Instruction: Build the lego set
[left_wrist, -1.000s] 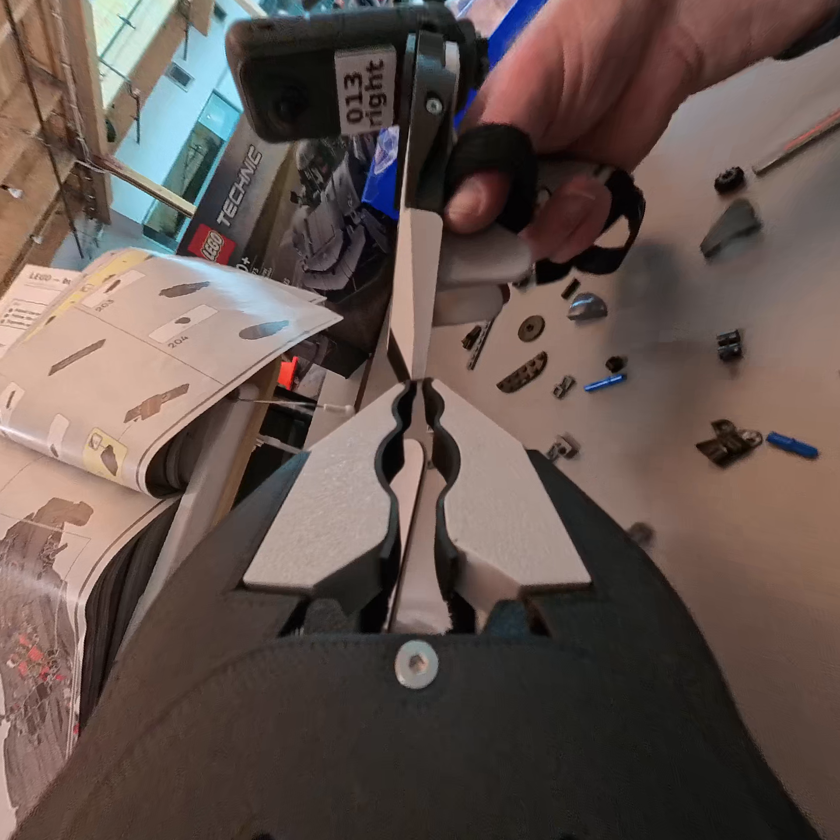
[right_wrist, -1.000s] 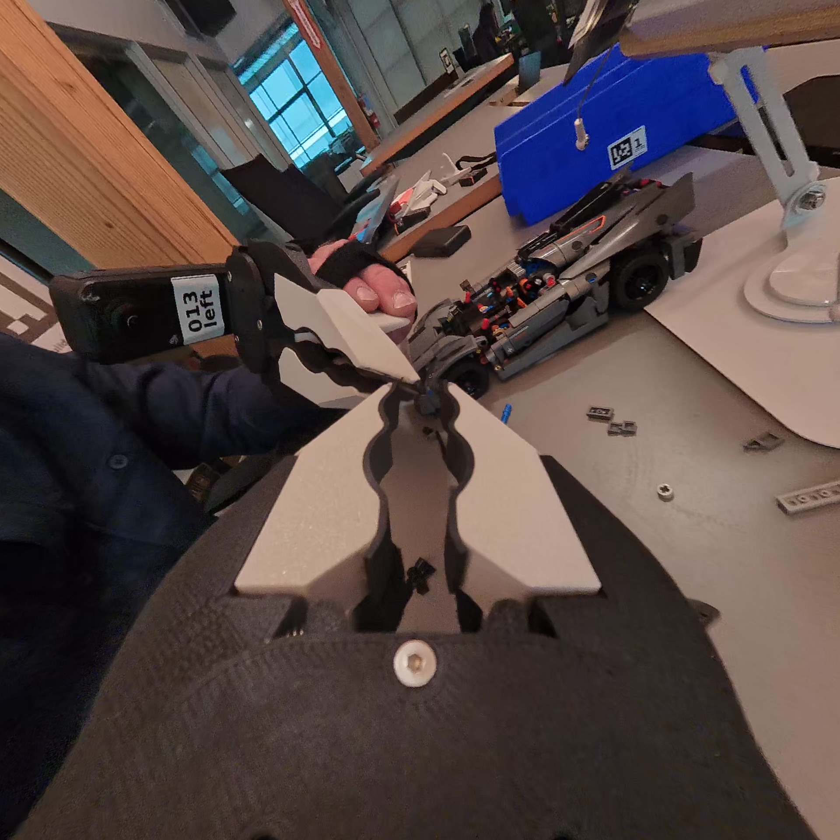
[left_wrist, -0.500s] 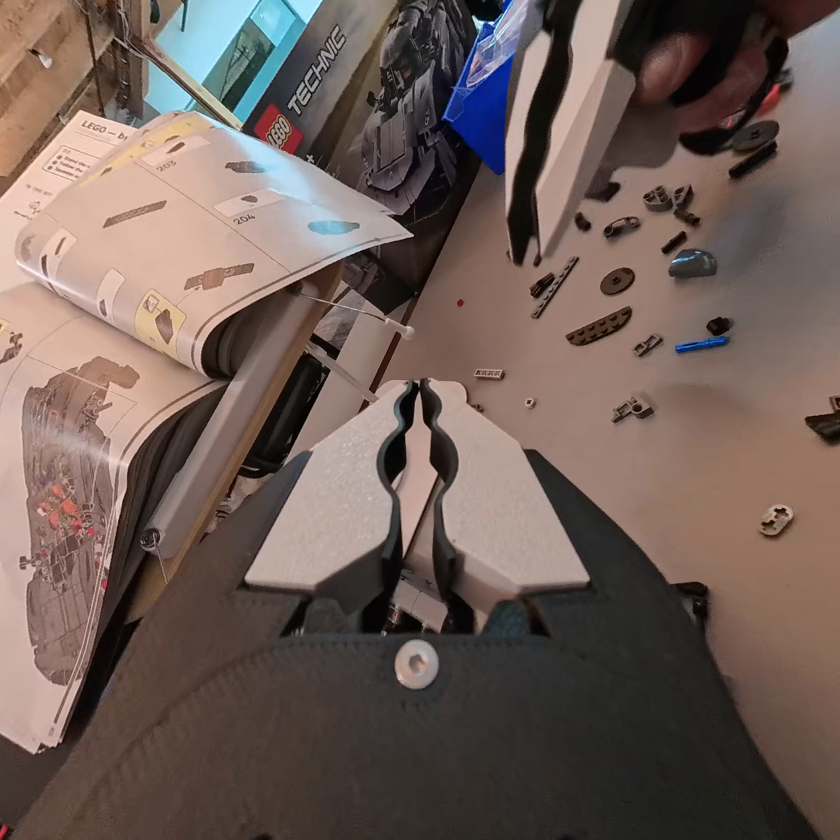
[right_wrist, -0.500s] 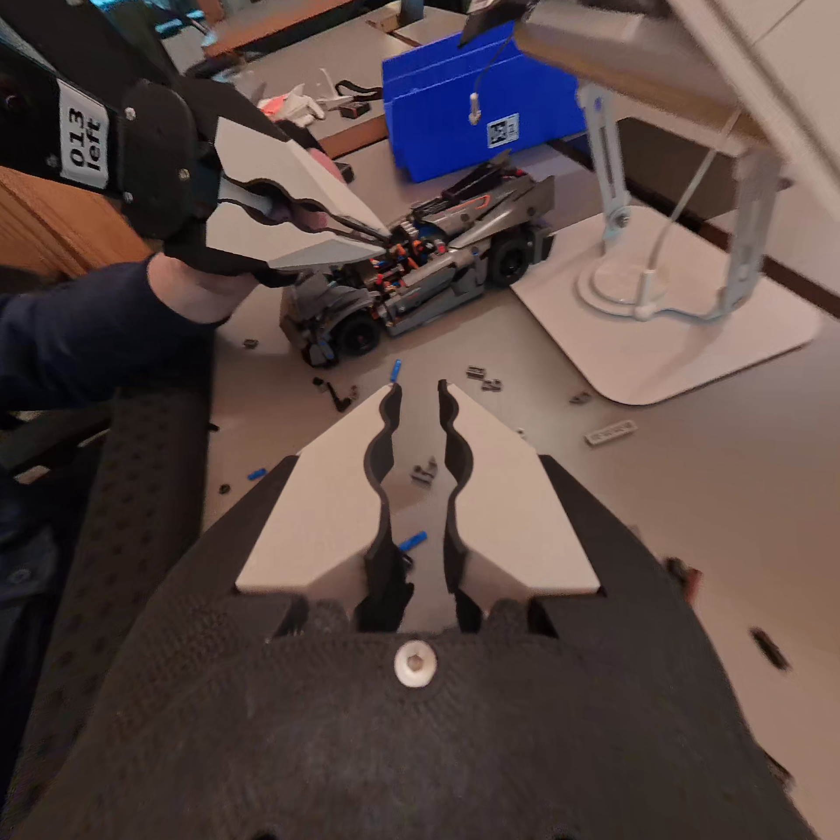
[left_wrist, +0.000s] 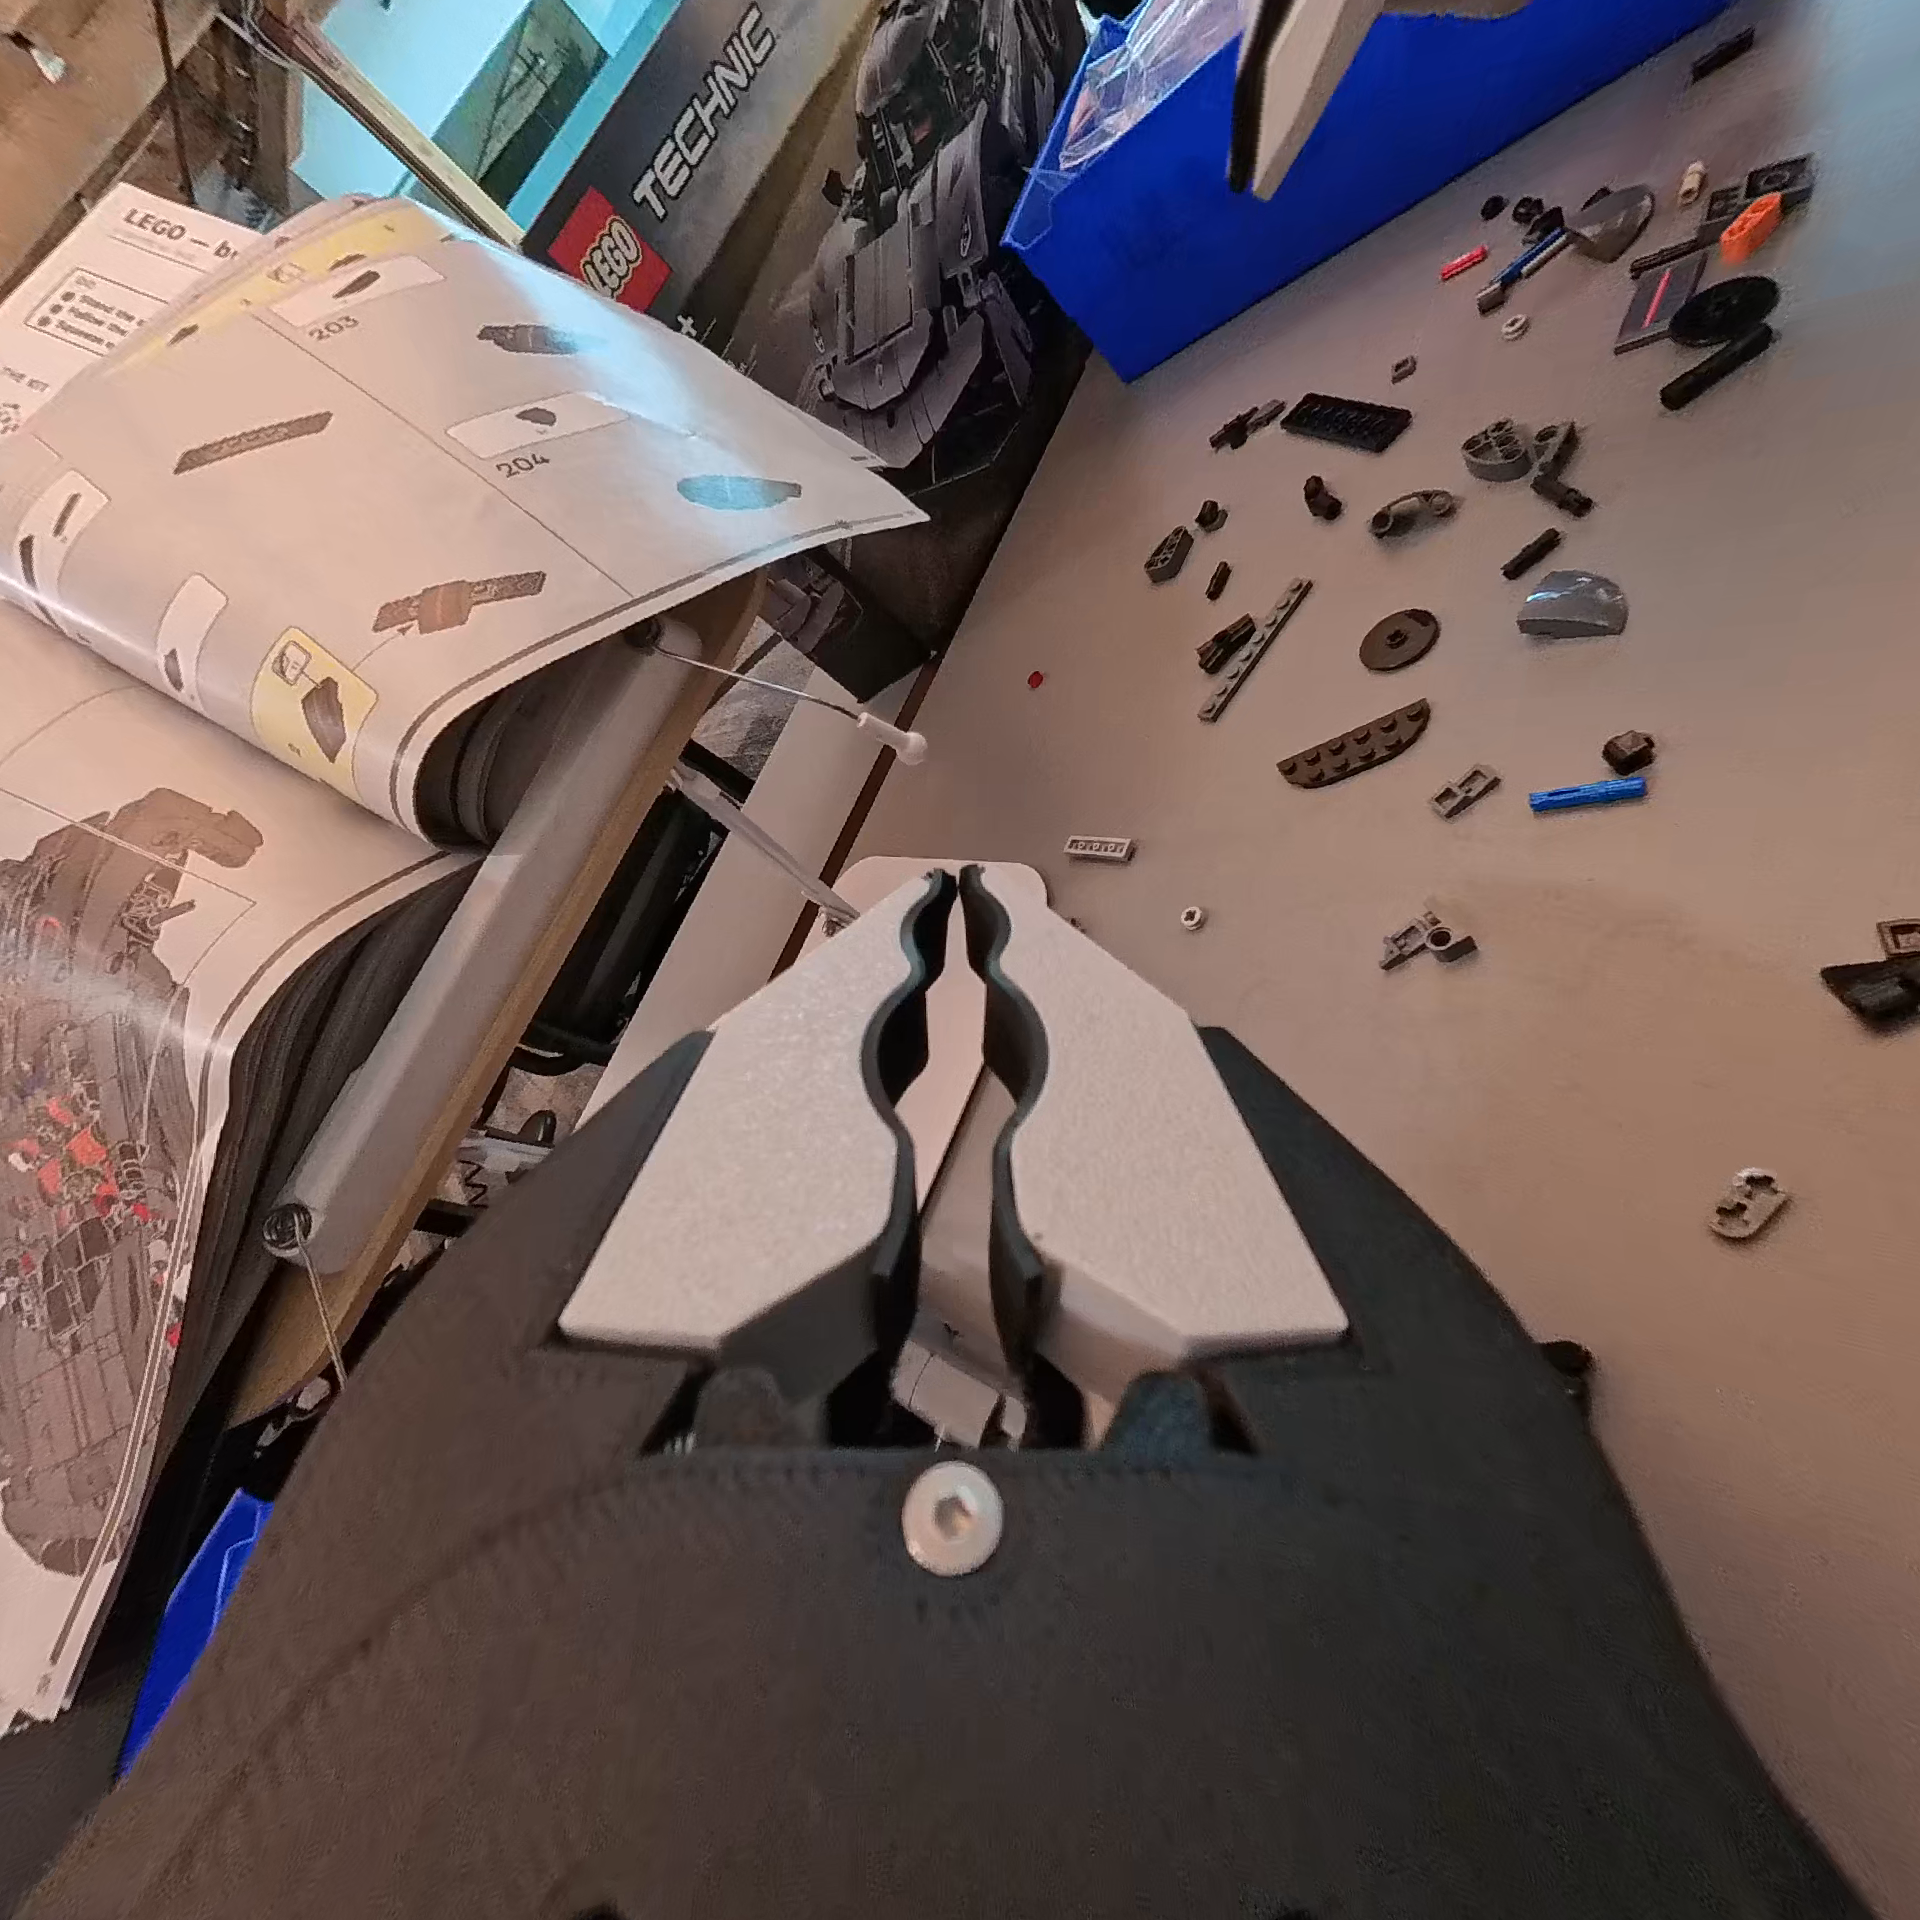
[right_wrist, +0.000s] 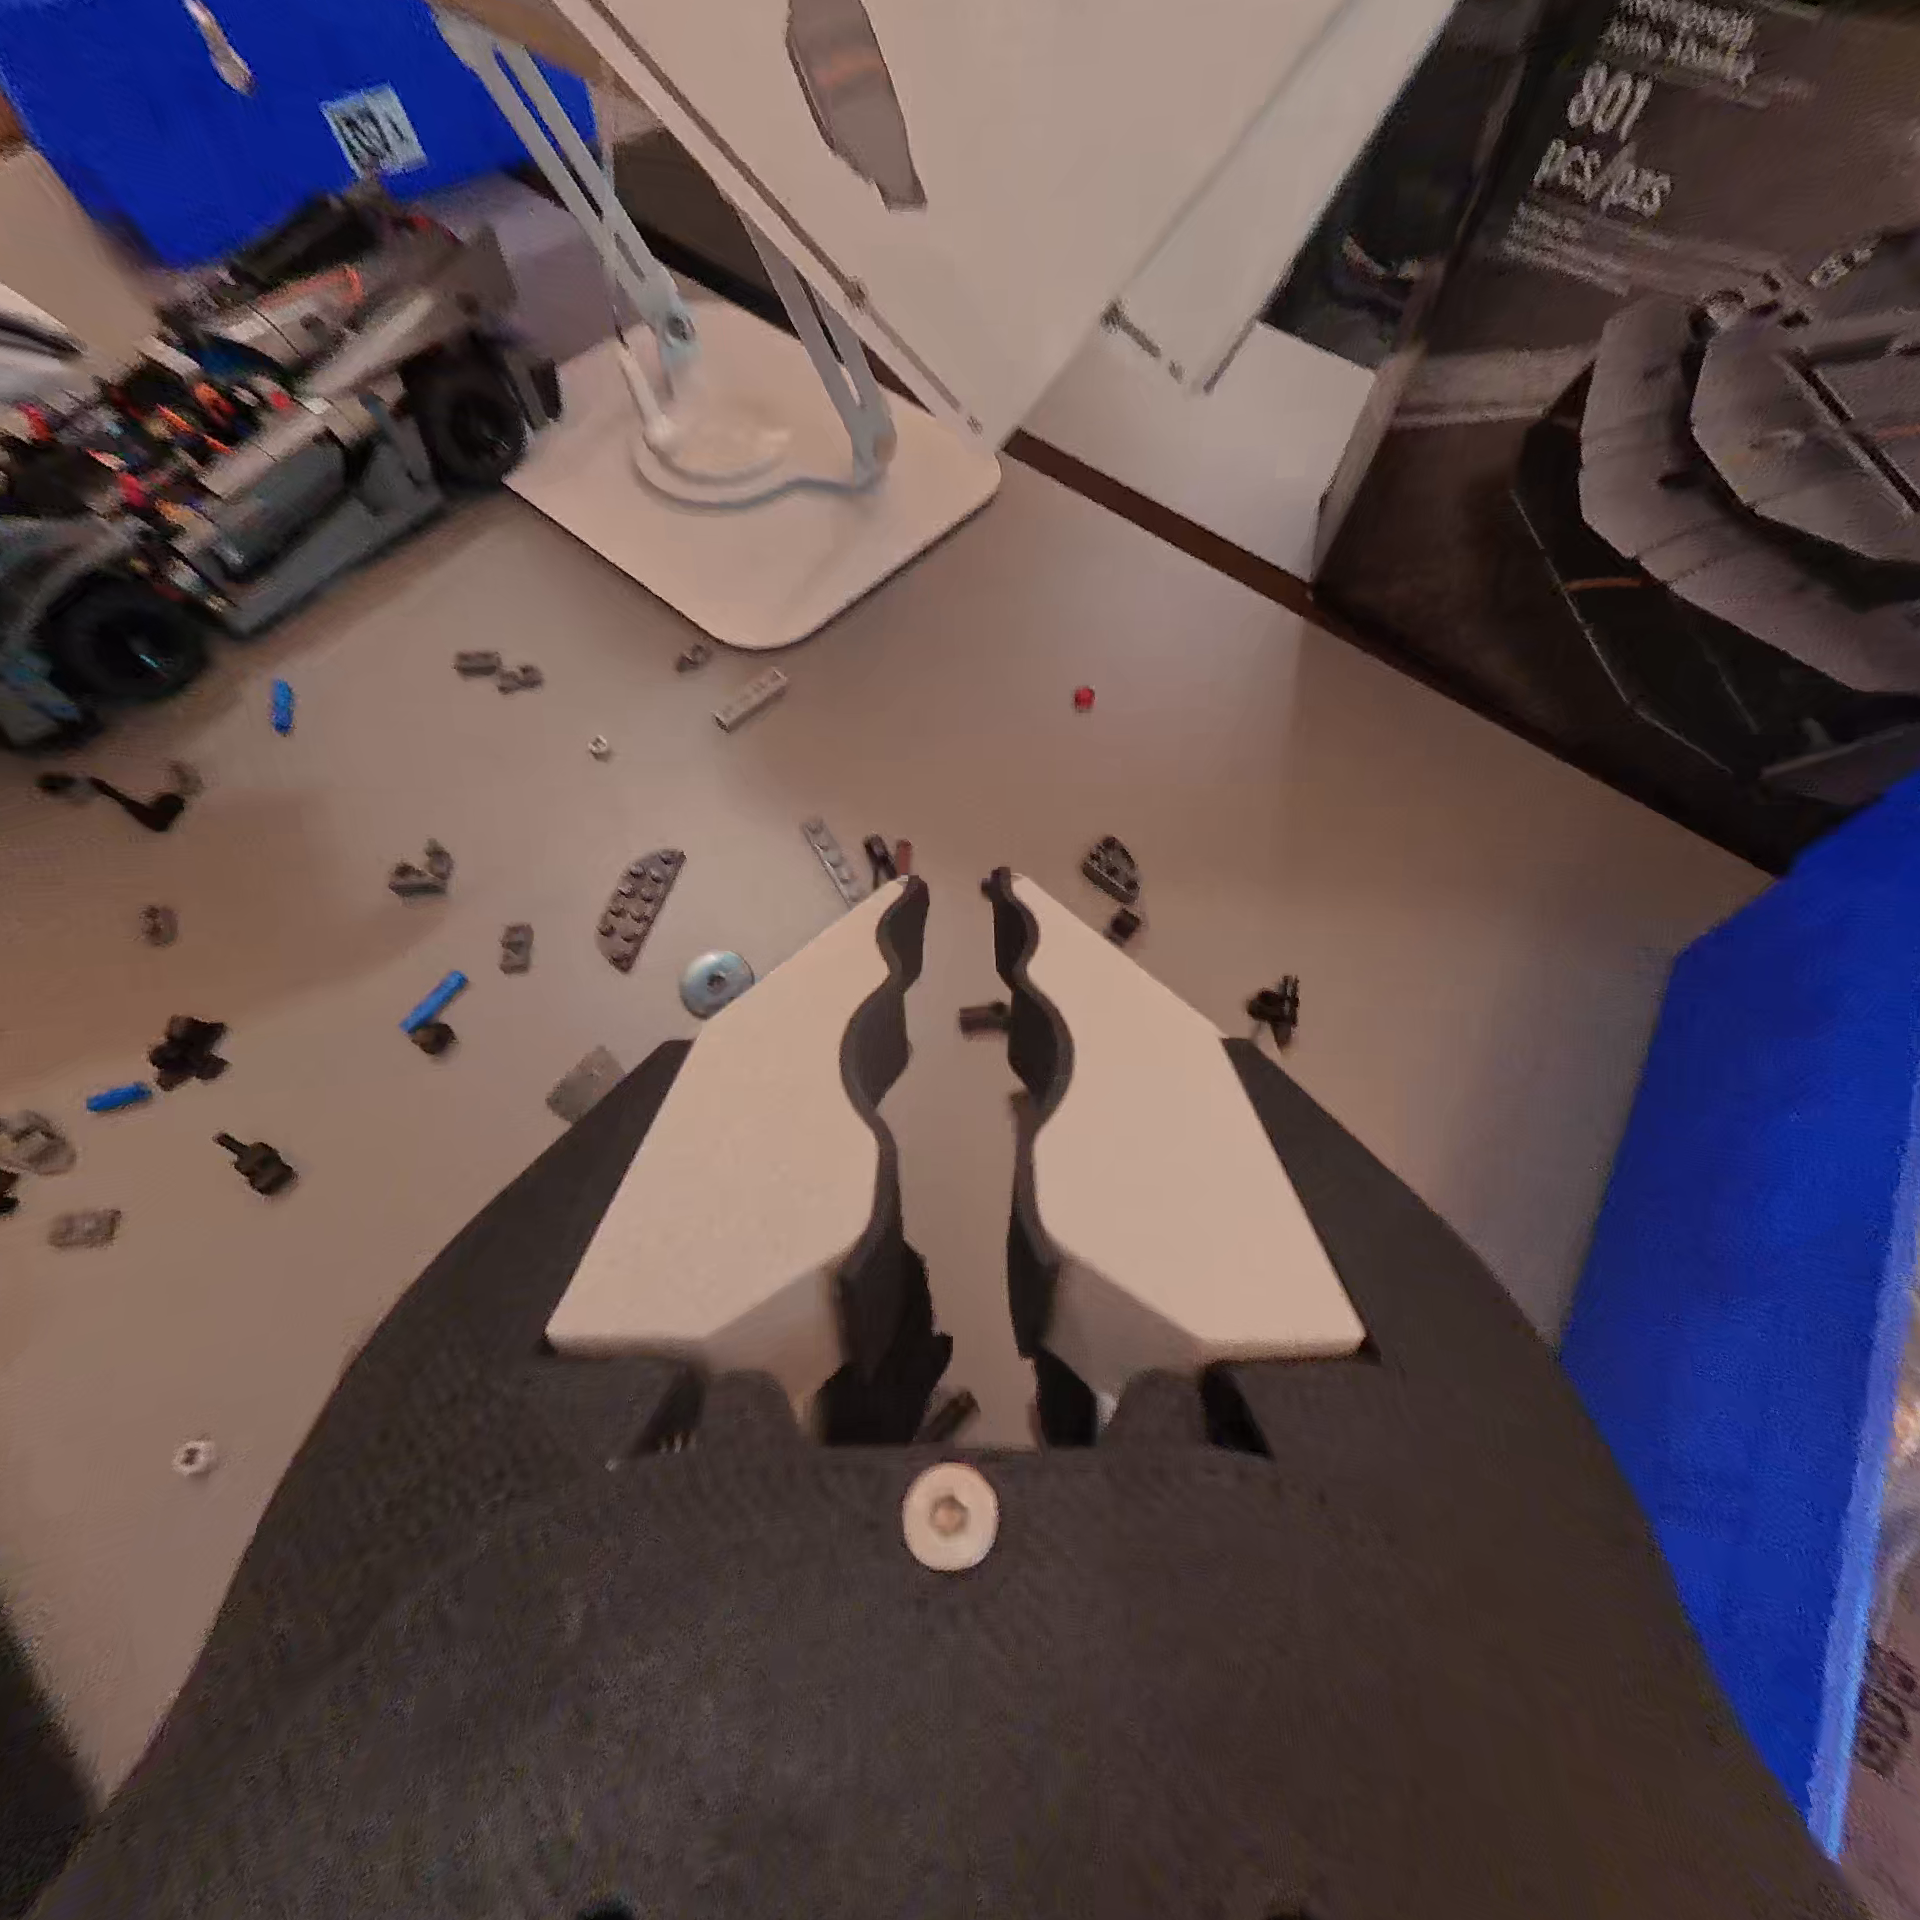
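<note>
- Currently: my left gripper (left_wrist: 948, 881) nearly closed, empty; my right gripper (right_wrist: 948, 885) slightly spread, empty.
- One grey lego car (right_wrist: 239, 457), part-built, bench far-left.
- Three blue pins (right_wrist: 434, 1000) among scattered parts.

Bare table (right_wrist: 1299, 790) lies open ahead of the right gripper (right_wrist: 948, 885) between the loose pieces (right_wrist: 639, 906) scattered to its left and the blue bin (right_wrist: 1766, 1247) walling its right, while the dark box (right_wrist: 1662, 468) and white stand base (right_wrist: 769, 540) close off the far side.
</note>
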